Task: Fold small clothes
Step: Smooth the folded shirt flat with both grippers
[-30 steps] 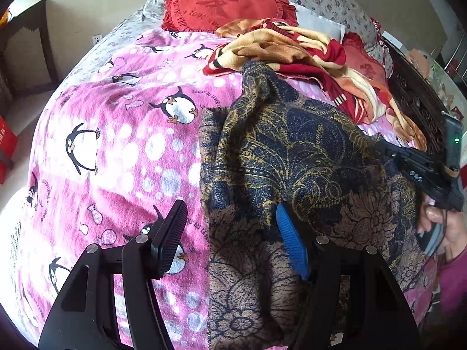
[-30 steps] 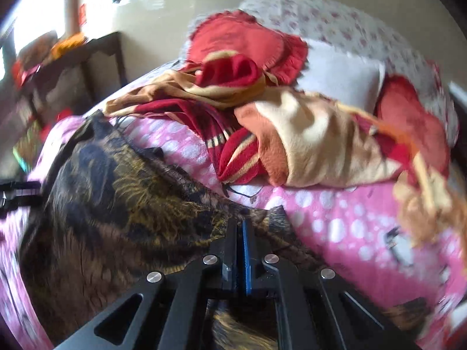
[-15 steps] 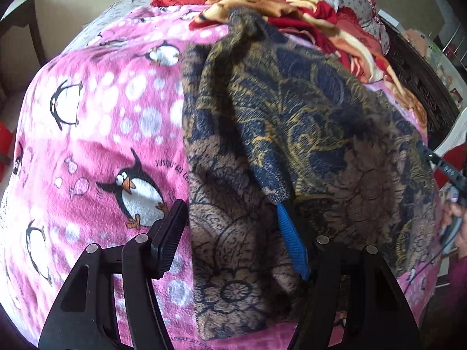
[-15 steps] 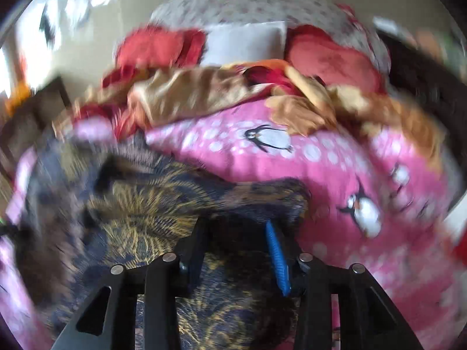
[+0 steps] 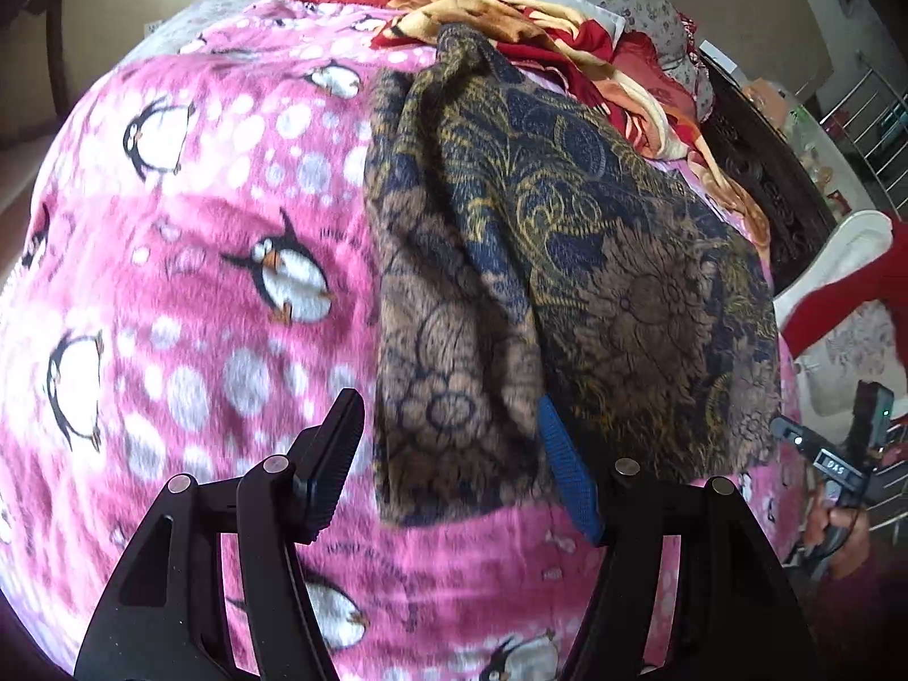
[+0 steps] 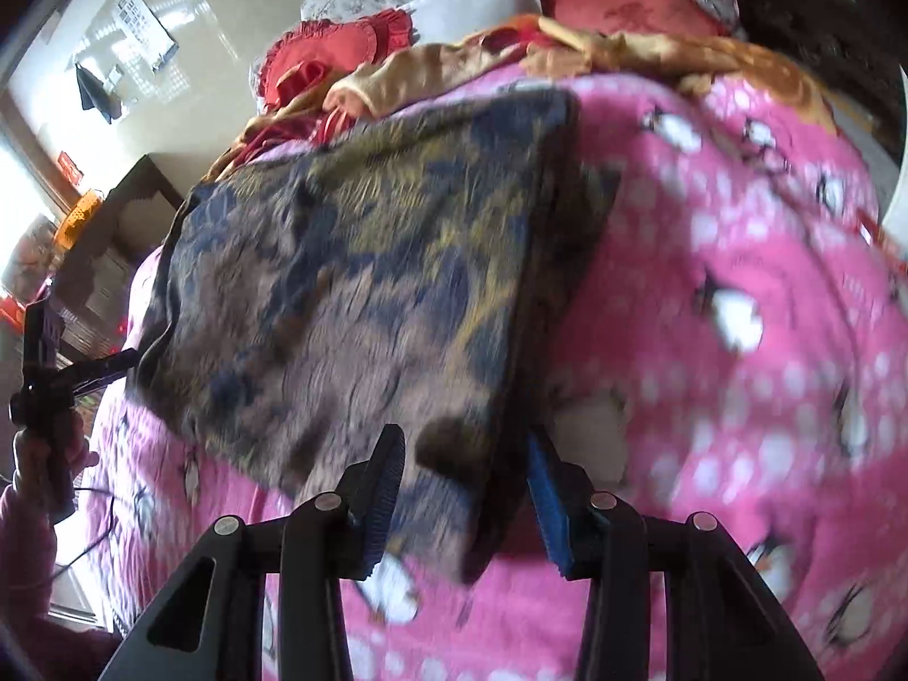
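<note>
Showing right claw (image 6: 462,488) spread over garment (image 6: 363,295) corner.

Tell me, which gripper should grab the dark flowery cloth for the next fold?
Probably the right gripper: it is open with the flowery cloth's near corner lying between its fingers. The left gripper, also open, has only the cloth's edge by its blue finger.

Matt woven patterned cloth (image 5: 567,238) on fuzzy fleece penguin blanket (image 5: 215,261)
</note>
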`<state>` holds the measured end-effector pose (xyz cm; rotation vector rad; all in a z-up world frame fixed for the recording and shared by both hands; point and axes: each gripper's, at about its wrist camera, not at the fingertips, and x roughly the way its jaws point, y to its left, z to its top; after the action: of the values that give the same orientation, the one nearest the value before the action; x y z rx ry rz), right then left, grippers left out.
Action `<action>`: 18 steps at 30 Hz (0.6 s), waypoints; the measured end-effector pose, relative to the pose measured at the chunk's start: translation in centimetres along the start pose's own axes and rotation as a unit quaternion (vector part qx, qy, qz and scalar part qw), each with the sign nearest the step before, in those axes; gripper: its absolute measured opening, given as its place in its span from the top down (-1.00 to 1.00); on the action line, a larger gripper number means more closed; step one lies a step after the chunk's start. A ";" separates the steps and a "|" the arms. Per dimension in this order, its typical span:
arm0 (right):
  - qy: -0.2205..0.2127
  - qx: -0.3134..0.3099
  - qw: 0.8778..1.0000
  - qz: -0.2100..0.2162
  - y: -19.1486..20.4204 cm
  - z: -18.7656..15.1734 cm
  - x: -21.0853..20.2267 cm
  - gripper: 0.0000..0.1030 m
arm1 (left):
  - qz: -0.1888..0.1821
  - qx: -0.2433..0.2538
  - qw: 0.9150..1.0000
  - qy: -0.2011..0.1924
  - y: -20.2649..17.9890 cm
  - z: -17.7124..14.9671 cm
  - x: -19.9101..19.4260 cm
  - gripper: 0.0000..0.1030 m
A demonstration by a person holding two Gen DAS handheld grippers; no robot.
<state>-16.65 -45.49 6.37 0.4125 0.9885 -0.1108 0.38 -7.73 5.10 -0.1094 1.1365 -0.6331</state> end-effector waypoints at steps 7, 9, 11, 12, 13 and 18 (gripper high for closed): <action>-0.033 0.005 0.999 0.022 0.7 -1.7 -0.9 0.19 | -0.018 0.013 1.000 0.010 0.0 -1.4 -0.2 -0.24; -0.028 0.005 0.999 0.022 0.7 -1.9 -0.2 0.33 | -0.026 0.014 0.999 0.015 -0.1 -1.2 0.6 -0.22; -0.012 -0.001 1.000 0.014 0.9 -1.9 0.9 0.86 | -0.022 0.023 0.999 0.027 -0.3 -0.9 1.4 0.24; -0.012 -0.001 1.000 0.007 0.9 -2.0 1.0 0.89 | -0.007 0.032 0.999 0.026 -0.6 -0.9 1.6 0.67; -0.016 0.003 1.000 0.008 0.9 -2.1 0.7 0.89 | -0.001 0.038 0.999 0.022 -0.7 -1.0 1.4 0.75; -0.052 -0.002 0.999 0.012 0.6 -1.4 -4.1 0.91 | -0.019 0.060 0.998 -0.004 -1.3 -1.1 -2.3 0.86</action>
<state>-19.87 -44.79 9.25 0.4106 0.8807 -0.1066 -1.74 -7.33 7.00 -0.0318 1.0888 -0.7323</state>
